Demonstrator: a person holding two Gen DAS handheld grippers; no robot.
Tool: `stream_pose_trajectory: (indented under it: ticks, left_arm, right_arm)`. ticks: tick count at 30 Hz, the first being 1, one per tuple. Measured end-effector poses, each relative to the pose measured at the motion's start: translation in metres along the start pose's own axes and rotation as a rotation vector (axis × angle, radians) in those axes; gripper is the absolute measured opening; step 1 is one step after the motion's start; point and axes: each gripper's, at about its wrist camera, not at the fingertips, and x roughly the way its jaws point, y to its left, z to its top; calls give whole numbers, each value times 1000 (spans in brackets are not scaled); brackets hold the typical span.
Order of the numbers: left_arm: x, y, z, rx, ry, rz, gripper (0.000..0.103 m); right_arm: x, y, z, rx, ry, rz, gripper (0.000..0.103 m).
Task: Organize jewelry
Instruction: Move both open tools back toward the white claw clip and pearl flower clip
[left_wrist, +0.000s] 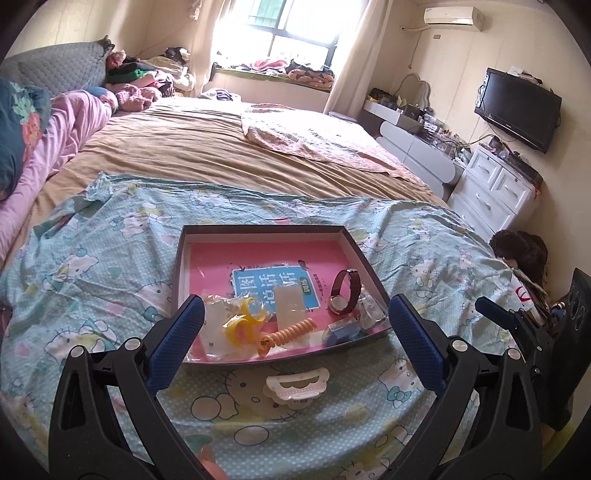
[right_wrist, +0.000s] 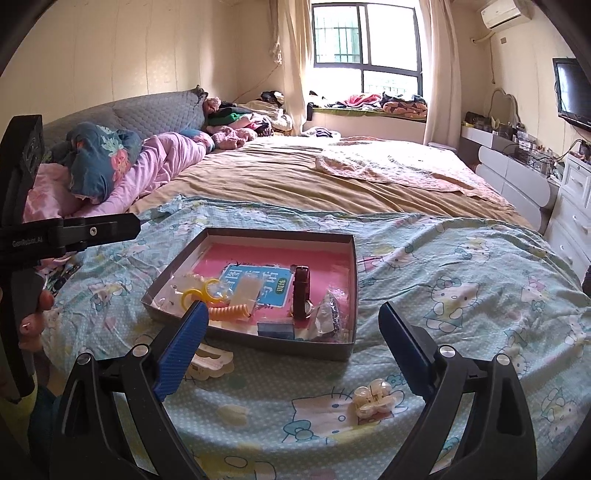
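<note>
1. Jewelry and hair pieces lie partly inside a shallow dark cardboard box lid with a pink lining (left_wrist: 364, 254) and partly on the turquoise cartoon-cat bedsheet (left_wrist: 92, 266) in front of it.
2. Left gripper (left_wrist: 295, 314), black with blue ribbed pads, has its jaws spread wide and holds nothing; it hovers over the near edge of the box.
3. Right gripper (right_wrist: 291, 317) is likewise spread wide and empty, framing the box's near right corner.
4. Just below the left gripper, a cream scalloped plastic hair claw (left_wrist: 297, 386) rests on the sheet, just outside the box.
5. Between the right gripper's fingers, nearer the camera, a small cream flower-shaped hair clip (right_wrist: 371, 400) lies on the sheet.
6. Inside the box sit an orange spiral hair tie (left_wrist: 286, 332), yellow plastic rings (left_wrist: 245, 319), a wristwatch with a dark red strap (left_wrist: 343, 291), a small blue case (left_wrist: 345, 330) and clear plastic bags (left_wrist: 291, 304).
7. Beyond lies a tan bedspread (left_wrist: 192, 147), pink bedding and a bright window (right_wrist: 365, 44).
</note>
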Motion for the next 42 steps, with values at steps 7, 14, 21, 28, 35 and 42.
stream_pose_trajectory:
  ticks: [7, 14, 21, 28, 35, 42]
  left_arm:
    - [3, -8, -10, 21, 21, 13, 93]
    - [12, -12, -25, 43, 57, 30, 93]
    - [28, -12, -46, 59, 116, 60, 93]
    - [49, -17, -70, 86, 188, 79, 93]
    - [72, -16, -87, 88, 246, 99, 93]
    - [95, -13, -101, 69, 297, 119, 93]
  right_arm:
    - [-7, -15, -10, 16, 9, -27, 92]
    - [-9, -29, -22, 33, 30, -43, 92]
    - [-1, -36, -36, 41, 68, -44, 92]
    - [18, -41, -58, 36, 157, -53, 92]
    - [37, -57, -75, 65, 211, -72, 92]
    - [64, -69, -85, 79, 254, -81, 90]
